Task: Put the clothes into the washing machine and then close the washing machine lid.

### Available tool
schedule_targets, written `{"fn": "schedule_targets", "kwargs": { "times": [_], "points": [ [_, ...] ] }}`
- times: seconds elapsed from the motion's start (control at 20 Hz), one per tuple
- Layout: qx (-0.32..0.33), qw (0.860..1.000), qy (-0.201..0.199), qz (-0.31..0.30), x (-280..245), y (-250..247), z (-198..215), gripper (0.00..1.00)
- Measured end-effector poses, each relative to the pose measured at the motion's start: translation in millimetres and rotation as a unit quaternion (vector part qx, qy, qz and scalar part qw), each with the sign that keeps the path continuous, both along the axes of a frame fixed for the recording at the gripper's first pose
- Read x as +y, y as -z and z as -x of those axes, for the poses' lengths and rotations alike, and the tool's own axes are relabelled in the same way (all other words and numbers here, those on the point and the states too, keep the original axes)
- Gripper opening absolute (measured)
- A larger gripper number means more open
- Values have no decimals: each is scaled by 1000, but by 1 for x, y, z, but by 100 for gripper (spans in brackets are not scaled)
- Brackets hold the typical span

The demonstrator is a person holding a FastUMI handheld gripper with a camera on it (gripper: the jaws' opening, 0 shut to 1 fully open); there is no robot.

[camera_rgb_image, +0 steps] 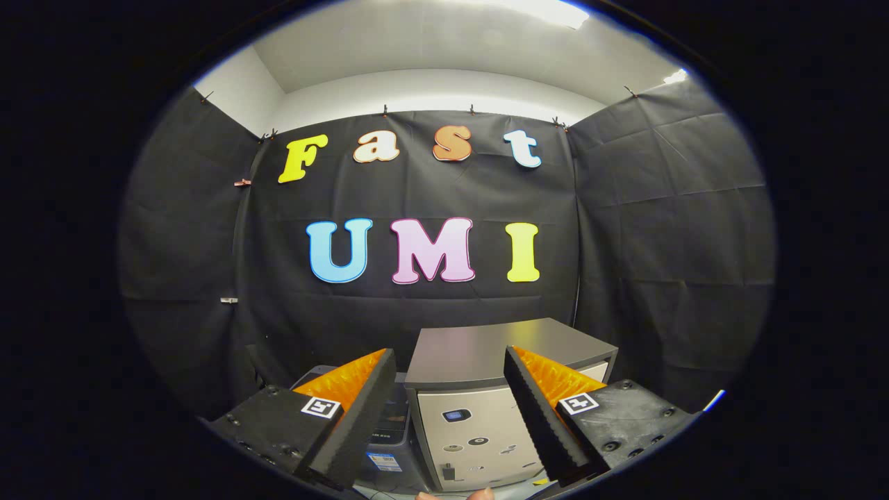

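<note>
Gripper (450, 410): sitting at the bottom centre of the frame, its fingers (358, 417) spreading wide and holding nothing.
Washer (479, 417): standing low in the centre, showing between and beyond the fingers; its grey lid (486, 351) is lying flat and closed on top, and its pale front panel is facing the camera.
Dark unit (389, 423): sitting just left of the washer, partly hiding behind the left finger.
Clothes: cannot tell where they are lying.
Wall (660, 243): black cloth is hanging behind and to both sides of the washer.
</note>
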State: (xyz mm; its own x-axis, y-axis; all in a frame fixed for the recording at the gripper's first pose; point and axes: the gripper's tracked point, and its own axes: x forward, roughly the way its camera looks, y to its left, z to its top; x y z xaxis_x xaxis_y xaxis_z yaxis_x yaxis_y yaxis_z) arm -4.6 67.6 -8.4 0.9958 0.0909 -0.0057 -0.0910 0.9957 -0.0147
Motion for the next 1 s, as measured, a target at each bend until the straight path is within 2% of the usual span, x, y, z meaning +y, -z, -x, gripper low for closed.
{"fn": "schedule_targets", "kwargs": {
  "times": [1.0],
  "points": [
    [6, 1000, -13, 4, 11, 3, 2, 98]
  ]
}}
